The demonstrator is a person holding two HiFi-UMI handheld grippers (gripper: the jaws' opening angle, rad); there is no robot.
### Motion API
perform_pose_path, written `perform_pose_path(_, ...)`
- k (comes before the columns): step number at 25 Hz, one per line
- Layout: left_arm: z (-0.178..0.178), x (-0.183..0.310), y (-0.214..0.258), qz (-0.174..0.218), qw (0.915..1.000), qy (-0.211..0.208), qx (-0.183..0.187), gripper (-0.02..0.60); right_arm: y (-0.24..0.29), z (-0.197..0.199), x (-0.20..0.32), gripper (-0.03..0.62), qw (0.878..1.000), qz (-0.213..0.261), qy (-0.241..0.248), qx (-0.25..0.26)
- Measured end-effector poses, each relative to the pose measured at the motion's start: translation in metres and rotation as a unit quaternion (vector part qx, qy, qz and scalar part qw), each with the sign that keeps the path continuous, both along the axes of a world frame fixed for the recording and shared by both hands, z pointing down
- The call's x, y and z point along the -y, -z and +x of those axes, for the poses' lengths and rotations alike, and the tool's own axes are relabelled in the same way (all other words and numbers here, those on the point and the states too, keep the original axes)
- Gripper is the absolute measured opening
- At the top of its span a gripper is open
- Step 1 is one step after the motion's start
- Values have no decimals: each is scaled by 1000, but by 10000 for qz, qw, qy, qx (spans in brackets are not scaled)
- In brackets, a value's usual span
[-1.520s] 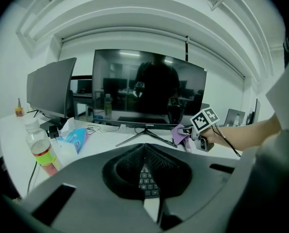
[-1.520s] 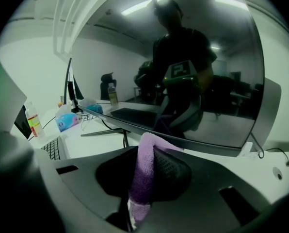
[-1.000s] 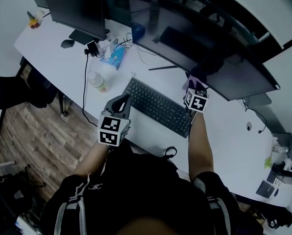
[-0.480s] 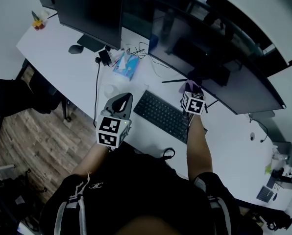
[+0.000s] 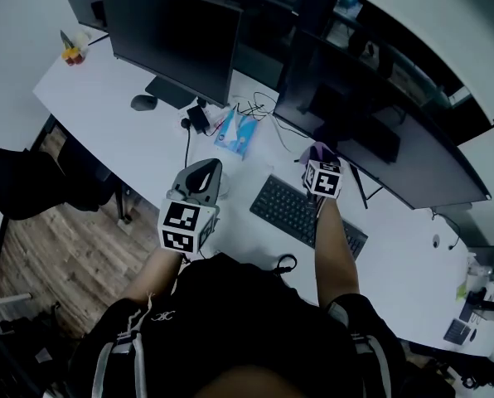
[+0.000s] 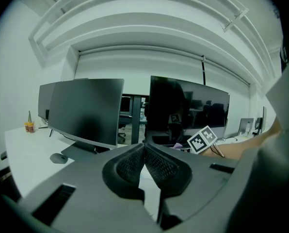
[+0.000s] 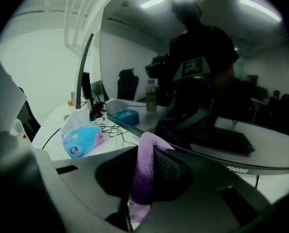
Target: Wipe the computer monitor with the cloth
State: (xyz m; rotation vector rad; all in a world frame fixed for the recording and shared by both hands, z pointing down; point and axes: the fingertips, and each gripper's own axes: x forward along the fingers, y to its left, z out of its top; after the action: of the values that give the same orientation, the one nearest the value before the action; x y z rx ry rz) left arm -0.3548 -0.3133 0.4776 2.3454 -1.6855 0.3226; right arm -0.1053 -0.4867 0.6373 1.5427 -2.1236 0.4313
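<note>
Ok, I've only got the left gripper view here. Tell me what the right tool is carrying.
Observer: The right tool is shut on a purple cloth, draped over its tip.
Operator: Give me its position against the screen.
Observer: The cloth's top sits by the lower edge of the wide monitor; contact I cannot tell.
Operator: Say what lies beneath that arm.
Observer: A black keyboard on the white desk.

A black keyboard lies on a white desk, a blue tissue pack and tangled cables behind it, a mouse farther left
</note>
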Motion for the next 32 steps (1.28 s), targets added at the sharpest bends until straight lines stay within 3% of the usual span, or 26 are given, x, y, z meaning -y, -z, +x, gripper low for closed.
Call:
perform_pose_path(6, -33, 12, -3, -20, 9999, 124, -80, 14, 0, -44, 14, 80, 9997, -31, 215, -80)
perform_pose_path(17, -88, 2, -29, -269, 9969, 722, -130, 14, -1, -134, 40, 80, 9961, 29, 884, -83)
perform_pose_path(32, -138, -5, -29, -265, 9936, 1096, -23, 14, 8, -191, 61, 80, 9946, 106, 1022, 139)
